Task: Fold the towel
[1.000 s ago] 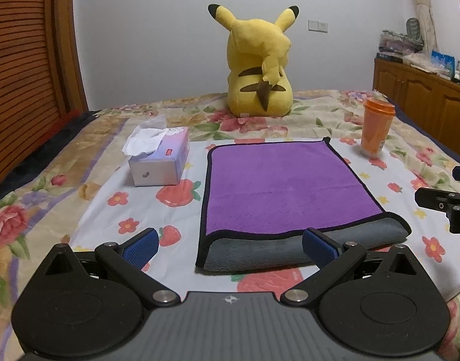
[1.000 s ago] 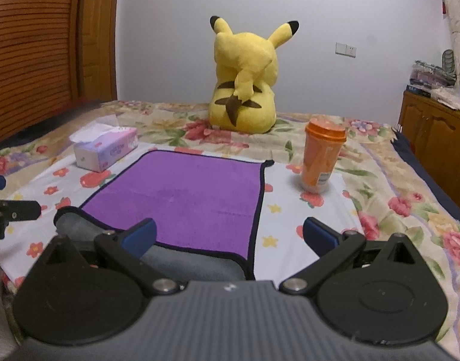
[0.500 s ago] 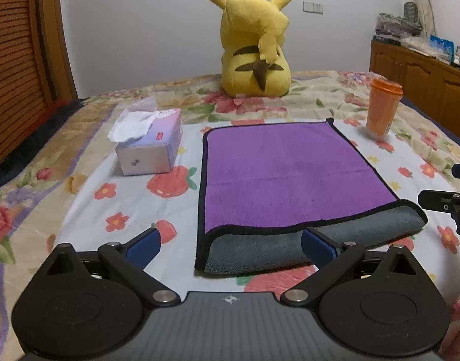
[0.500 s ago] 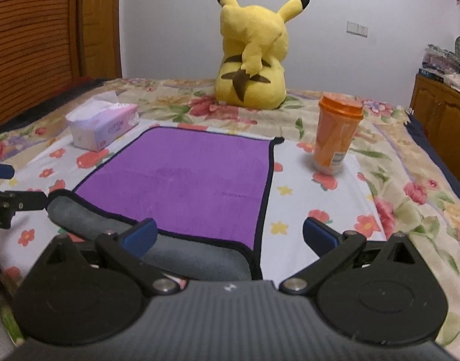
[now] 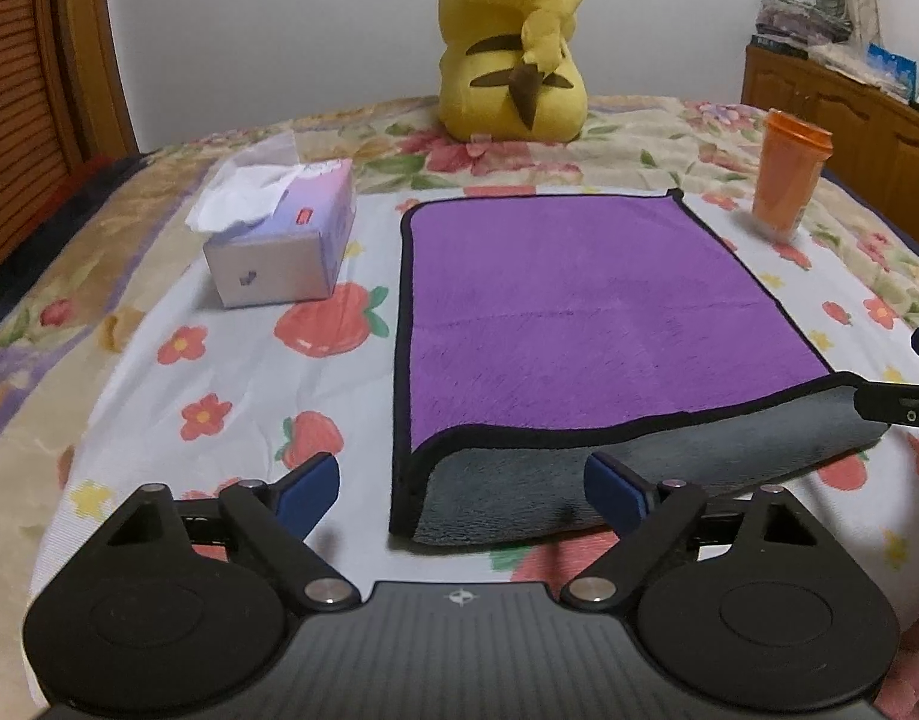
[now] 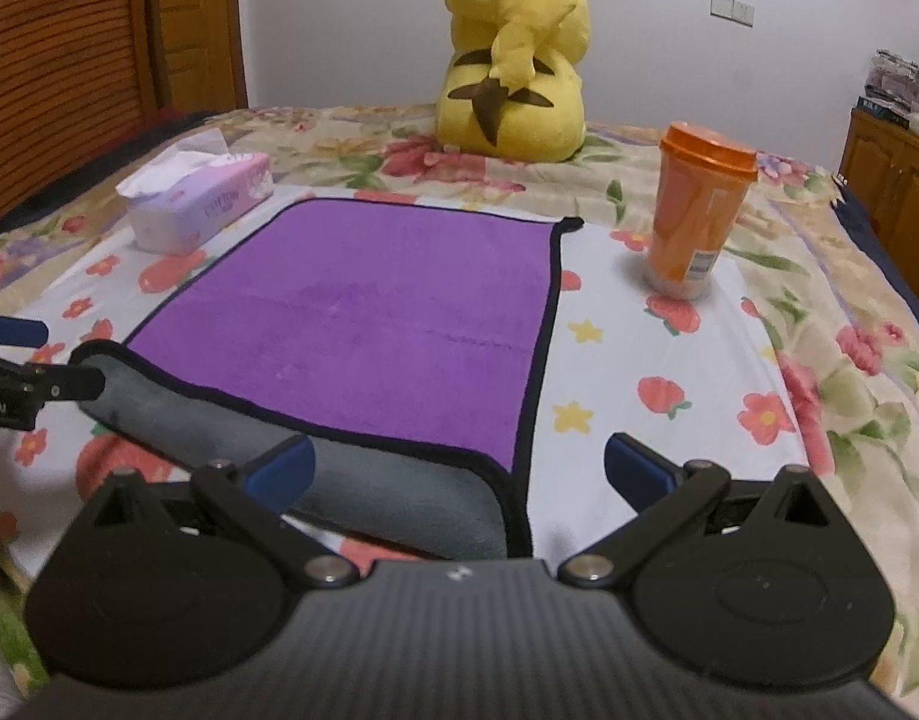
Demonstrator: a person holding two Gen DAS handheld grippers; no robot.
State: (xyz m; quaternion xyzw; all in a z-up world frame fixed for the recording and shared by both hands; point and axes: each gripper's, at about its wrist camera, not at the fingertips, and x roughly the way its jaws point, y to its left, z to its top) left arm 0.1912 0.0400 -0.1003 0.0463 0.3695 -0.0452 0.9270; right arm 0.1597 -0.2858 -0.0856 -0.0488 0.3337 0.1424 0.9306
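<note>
Both grippers lower, nearer floral bedspread (image 5: 231, 372).

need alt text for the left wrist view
A purple towel lies on a floral bedsheet, its grey near edge curled up before the open left gripper. A tissue box sits left, an orange cup right, a yellow plush behind.

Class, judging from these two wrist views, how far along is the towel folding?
Barely begun. Done: the purple towel lies spread flat on the bed, with only its near edge curled over, grey side up. In hand: nothing; the left tool and right tool sit open at its near corners. Left: gripping the corners and every fold.
</note>
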